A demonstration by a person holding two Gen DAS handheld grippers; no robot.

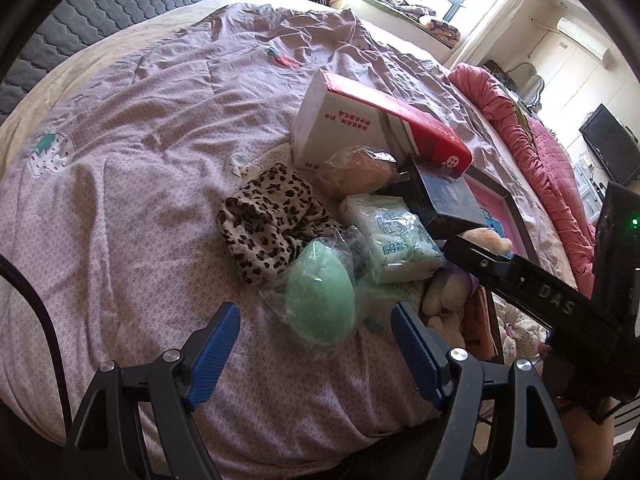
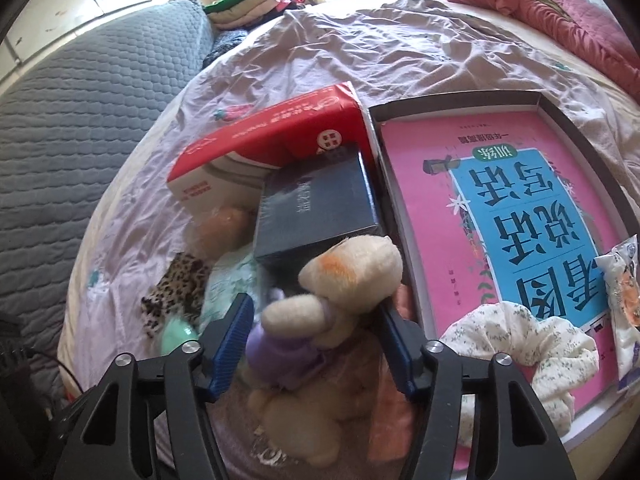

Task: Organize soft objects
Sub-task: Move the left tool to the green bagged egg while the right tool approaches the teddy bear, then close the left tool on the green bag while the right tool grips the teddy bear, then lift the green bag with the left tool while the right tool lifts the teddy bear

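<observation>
A cream plush toy (image 2: 340, 292) with a purple body lies at the edge of a pile on the bed. It sits between the blue pads of my right gripper (image 2: 316, 336), which touch it on both sides. My left gripper (image 1: 316, 312) hangs open just above a green sponge (image 1: 320, 292) in a clear bag. Beside the sponge are a leopard-print cloth (image 1: 268, 224), a soft tissue pack (image 1: 396, 240) and a bagged peach sponge (image 1: 360, 172). A floral scrunchie (image 2: 520, 344) rests on the pink book in the shallow tray (image 2: 452, 102).
A red and white carton (image 1: 360, 128) and a black box (image 1: 444, 200) lean on the pile. A snack packet (image 2: 624, 300) lies in the tray's right corner. A pink quilt (image 1: 532, 128) is bunched along the bed's far side. A grey padded headboard (image 1: 100, 4) stands at the left.
</observation>
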